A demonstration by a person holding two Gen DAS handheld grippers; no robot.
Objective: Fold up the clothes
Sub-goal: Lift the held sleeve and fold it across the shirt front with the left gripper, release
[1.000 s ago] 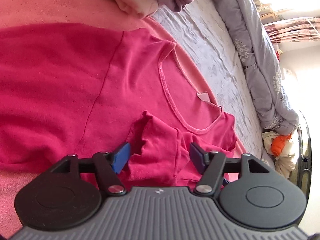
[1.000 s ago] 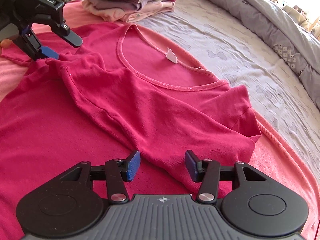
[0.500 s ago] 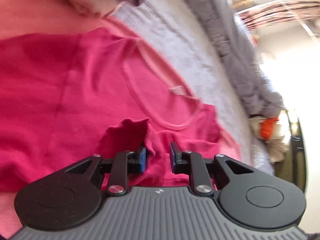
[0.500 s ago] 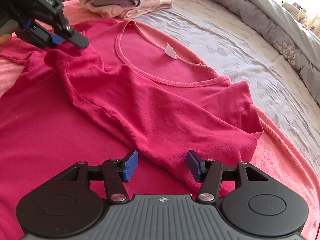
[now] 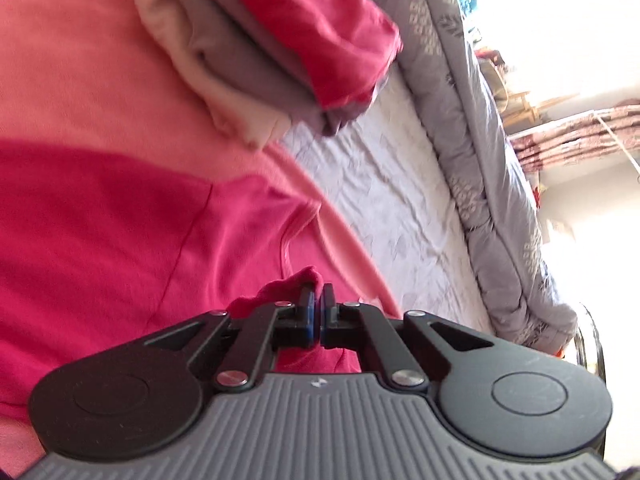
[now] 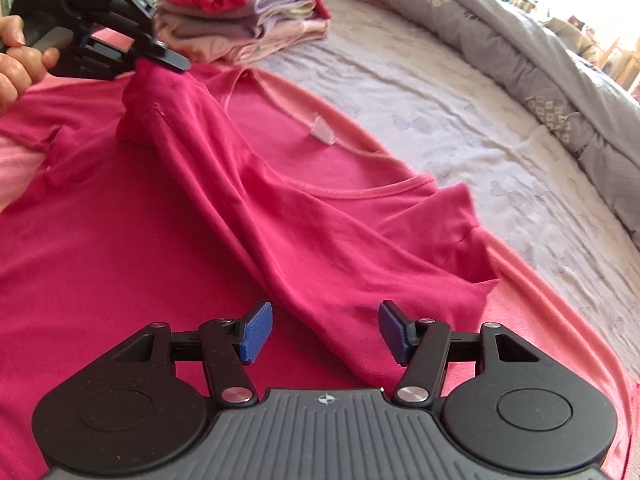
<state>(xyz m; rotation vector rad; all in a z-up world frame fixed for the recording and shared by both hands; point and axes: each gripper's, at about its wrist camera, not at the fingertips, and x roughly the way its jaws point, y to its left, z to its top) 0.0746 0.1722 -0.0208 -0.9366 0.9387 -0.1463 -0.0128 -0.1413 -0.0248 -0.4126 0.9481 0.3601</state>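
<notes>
A pink-red T-shirt lies spread on a salmon blanket, neckline and white label toward the far side. My left gripper is shut on a bunched fold of the shirt and holds it raised. The right wrist view shows that left gripper at the upper left, in a person's hand, with cloth stretched down from it. My right gripper hovers low over the near folded edge of the shirt. Its jaws are opening, and its pads stand apart from the cloth between them.
A stack of folded clothes sits at the far edge of the blanket, also close ahead in the left wrist view as the stack. A white quilted sheet and a rolled grey duvet lie to the right.
The left jaws closed on the shirt fold and lifted it, pulling the cloth up and taut. The right jaws spread a little wider; that gripper stayed in place.
</notes>
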